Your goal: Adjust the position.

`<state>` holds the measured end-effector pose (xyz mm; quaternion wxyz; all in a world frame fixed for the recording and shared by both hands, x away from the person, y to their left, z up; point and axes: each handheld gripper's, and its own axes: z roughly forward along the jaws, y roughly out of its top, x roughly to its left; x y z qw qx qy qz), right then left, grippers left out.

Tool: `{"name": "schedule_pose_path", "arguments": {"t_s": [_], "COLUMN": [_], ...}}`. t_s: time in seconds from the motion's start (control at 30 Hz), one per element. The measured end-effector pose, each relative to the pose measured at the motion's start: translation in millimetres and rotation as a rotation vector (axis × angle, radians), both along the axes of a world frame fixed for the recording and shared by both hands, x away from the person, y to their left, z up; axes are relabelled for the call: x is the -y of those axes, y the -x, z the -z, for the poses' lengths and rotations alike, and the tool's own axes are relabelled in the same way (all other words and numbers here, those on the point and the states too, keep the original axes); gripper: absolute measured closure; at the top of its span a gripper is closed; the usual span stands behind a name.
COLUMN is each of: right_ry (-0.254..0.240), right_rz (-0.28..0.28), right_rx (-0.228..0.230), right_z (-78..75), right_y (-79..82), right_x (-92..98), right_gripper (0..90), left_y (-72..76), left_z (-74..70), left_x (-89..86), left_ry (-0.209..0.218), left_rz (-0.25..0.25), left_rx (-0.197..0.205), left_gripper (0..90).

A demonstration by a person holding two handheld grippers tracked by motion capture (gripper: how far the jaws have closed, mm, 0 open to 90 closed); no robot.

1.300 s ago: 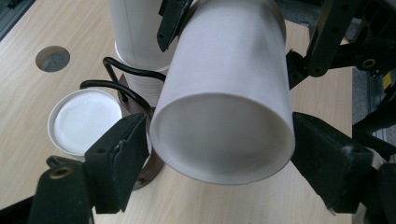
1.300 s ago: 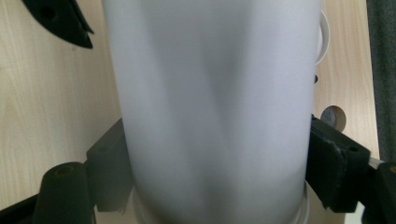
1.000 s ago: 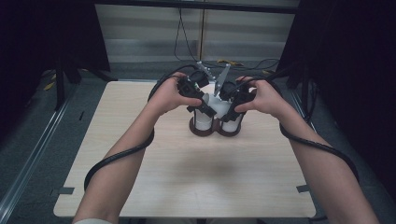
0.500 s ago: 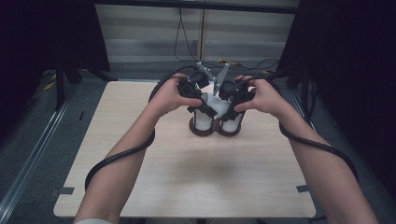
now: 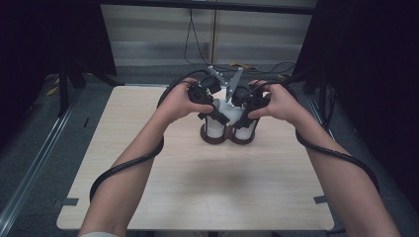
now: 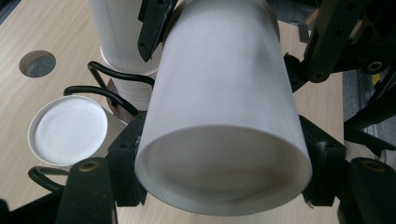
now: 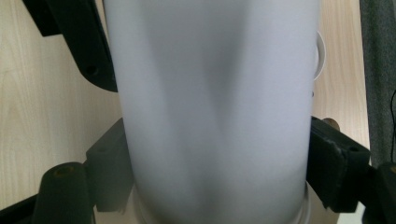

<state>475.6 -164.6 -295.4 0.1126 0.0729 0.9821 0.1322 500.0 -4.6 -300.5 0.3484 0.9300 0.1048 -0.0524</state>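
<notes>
- While the left hand-held gripper (image 6: 219,186), jaws just closing, clamps a white cup (image 6: 224,116) above the counter (image 5: 197,187), lift straight, gently.
- The right hand-held gripper (image 7: 215,186) grasps the neighbouring cup stack (image 7: 210,102); brace it down.

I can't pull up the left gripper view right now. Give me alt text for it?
A white cup lies tilted toward the camera, open rim first, between the left gripper and its two black jaws, which have just been closing onto its sides. Behind it a stack of white cups stands on the wooden table, with a white lid at lower left.
</notes>
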Motion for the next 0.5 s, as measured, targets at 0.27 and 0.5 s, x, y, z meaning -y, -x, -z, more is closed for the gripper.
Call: {"name": "schedule_pose_path", "arguments": {"t_s": [0.27,0.5], "right_ry": [-0.041,-0.066], "right_rz": [-0.015,0.009], "right_rx": [-0.009,-0.009], "right_z": [3.0,5.3], "right_y": [-0.5,0.0], "right_x": [2.1,4.1], "right_gripper": [14.2,13.7], "left_y": [-1.1,-1.0], "left_z": [1.0,0.0], "left_x": [-3.9,-7.6], "left_ry": [-0.001,0.006], "left_rz": [0.006,-0.005], "left_rx": [-0.008,-0.012], "left_gripper": [32.8,33.4]}}
